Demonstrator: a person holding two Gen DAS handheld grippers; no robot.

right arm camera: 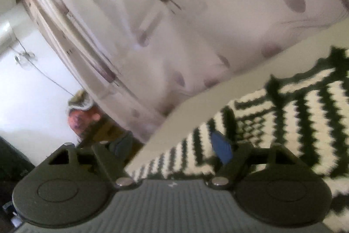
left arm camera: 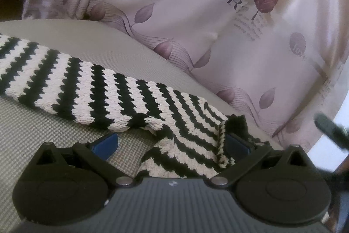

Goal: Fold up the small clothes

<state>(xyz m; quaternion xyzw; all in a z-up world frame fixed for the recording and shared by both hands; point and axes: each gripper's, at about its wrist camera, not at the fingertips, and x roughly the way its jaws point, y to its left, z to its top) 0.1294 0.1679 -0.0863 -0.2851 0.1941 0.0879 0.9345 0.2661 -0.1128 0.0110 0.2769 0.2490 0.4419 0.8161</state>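
Observation:
A black-and-white striped knit garment [left arm camera: 109, 91] lies stretched across the grey padded surface [left arm camera: 54, 134], running from the far left toward my left gripper [left arm camera: 172, 143]. That gripper is open wide. The near end of the knit lies bunched between its blue pads [left arm camera: 106, 143], with a fold standing against the right one. In the blurred right wrist view, my right gripper [right arm camera: 172, 147] is open over the surface's edge [right arm camera: 207, 102]. The striped garment [right arm camera: 305, 113] spreads under and beyond its right blue pad [right arm camera: 221, 149]. Nothing is pinched.
A pale curtain with purple leaf prints [left arm camera: 196, 14] hangs close behind the surface's far edge and fills the right wrist view [right arm camera: 174, 36] too. A person [right arm camera: 82, 115] is low beyond the edge at left. A dark blurred object [left arm camera: 331, 130] shows at the right edge.

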